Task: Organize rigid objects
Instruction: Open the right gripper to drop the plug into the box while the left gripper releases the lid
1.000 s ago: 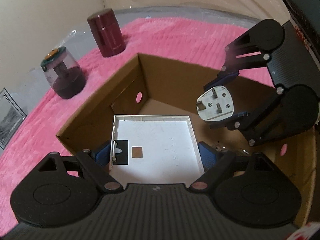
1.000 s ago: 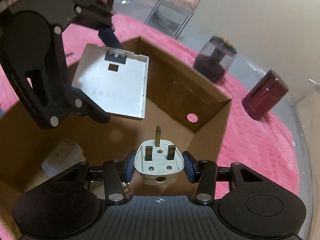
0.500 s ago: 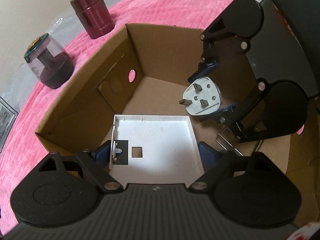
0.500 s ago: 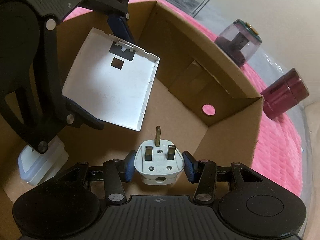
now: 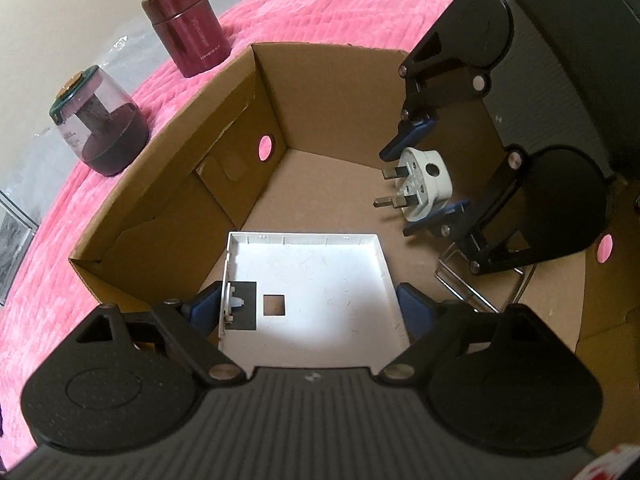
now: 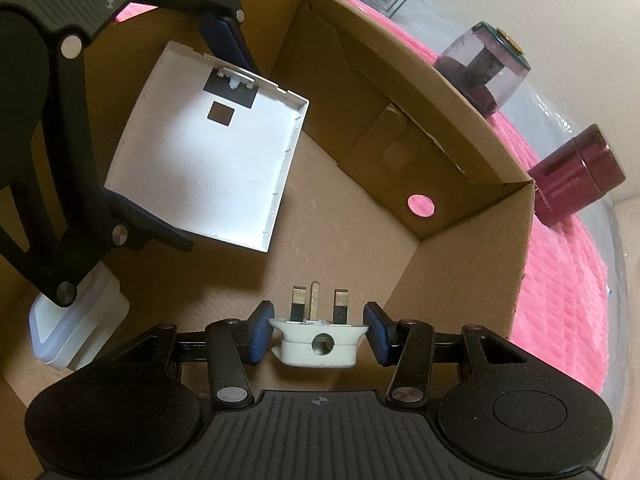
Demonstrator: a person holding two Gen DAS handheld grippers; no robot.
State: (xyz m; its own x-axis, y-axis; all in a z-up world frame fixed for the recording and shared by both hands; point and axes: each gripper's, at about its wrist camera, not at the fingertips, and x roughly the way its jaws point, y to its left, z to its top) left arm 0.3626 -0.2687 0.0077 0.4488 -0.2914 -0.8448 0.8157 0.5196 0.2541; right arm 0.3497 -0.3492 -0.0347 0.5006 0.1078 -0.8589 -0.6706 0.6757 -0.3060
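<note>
The right gripper (image 6: pixel 316 332) is clamped on the white three-pin plastic plug (image 6: pixel 316 344), its blue pads pressing the plug's two sides. Over the last second the plug has tipped forward in the grip: its flat face showed to the right wrist camera a moment ago, and now the three brass pins point straight ahead along the fingers, toward the floor of the open brown cardboard box (image 6: pixel 460 272). The gripper has also sunk from rim height to well inside the box walls, so the plug looks close to being set down.

Ahead and to the left of it, the left gripper (image 5: pixel 310 306) is clamped across the flat white square plastic cover with a raised lip and a small square cut-out (image 5: pixel 308 288). That cover has dropped below the rim too and hangs tilted above the box floor, apart from the plug. Both pieces appear to be in the last stretch of lowering, with release as the likely next step.

Below the left gripper, a translucent white plastic block (image 6: pixel 76 328) already lies on the box floor, and a bent steel wire clip (image 5: pixel 480 280) lies beneath the right gripper. Beyond the far wall, on the pink textured cloth (image 5: pixel 320 16), stand a maroon metal canister (image 5: pixel 186 34) and a clear-domed pencil sharpener with a dark base (image 5: pixel 98 120), both outside the box.
</note>
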